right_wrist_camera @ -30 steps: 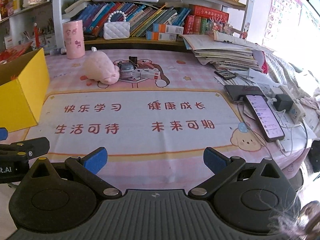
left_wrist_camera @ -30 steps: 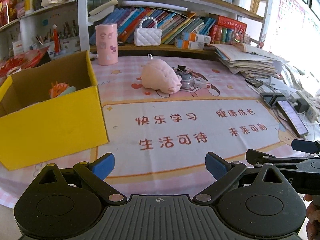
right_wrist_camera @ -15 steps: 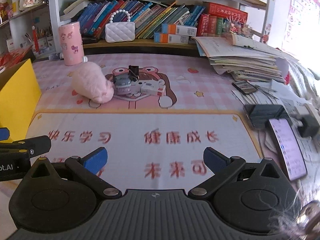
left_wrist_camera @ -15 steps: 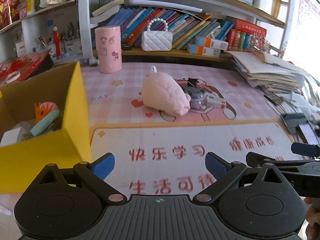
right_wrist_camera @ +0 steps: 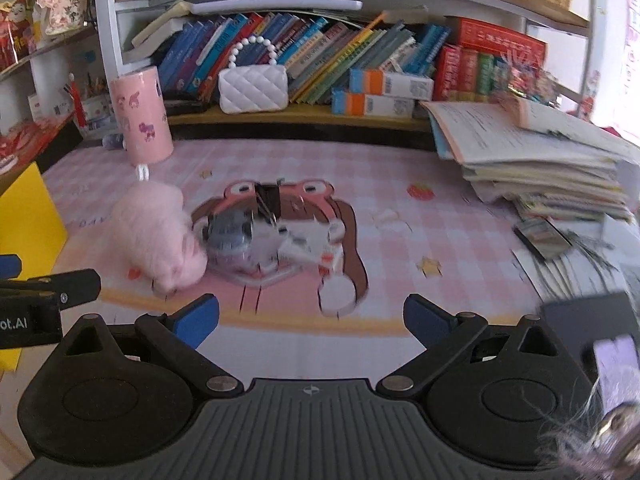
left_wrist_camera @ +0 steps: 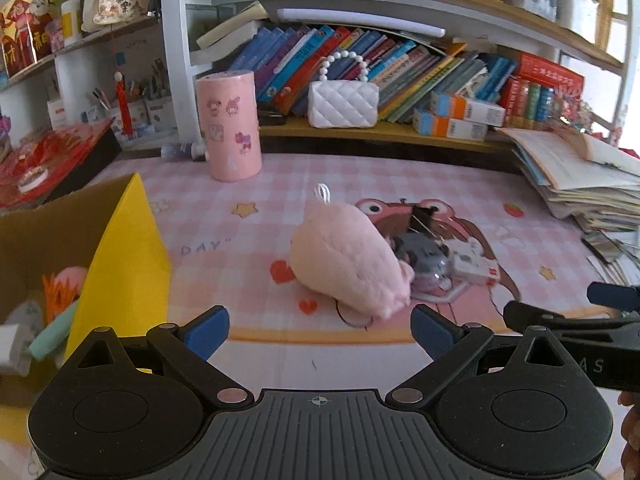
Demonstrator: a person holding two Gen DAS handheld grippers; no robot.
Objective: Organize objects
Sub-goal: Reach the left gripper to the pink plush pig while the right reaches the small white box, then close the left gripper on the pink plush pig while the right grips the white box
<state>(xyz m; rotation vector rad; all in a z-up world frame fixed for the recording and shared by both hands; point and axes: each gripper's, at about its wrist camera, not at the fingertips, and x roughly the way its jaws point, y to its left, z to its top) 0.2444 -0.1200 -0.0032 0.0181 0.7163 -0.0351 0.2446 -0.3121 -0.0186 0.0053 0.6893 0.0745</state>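
The pink plush toy [left_wrist_camera: 348, 260] lay just ahead of the left gripper [left_wrist_camera: 320, 330], whose jaws stood wide and empty. It looked soft and light; its rounded body should be taken across the middle. The right gripper [right_wrist_camera: 311, 320], empty and wide, was closing slightly. A grey gadget [right_wrist_camera: 232, 236] and white card [right_wrist_camera: 316, 246] touched the toy's far side; the yellow box [left_wrist_camera: 124, 280] stood left of the jaws
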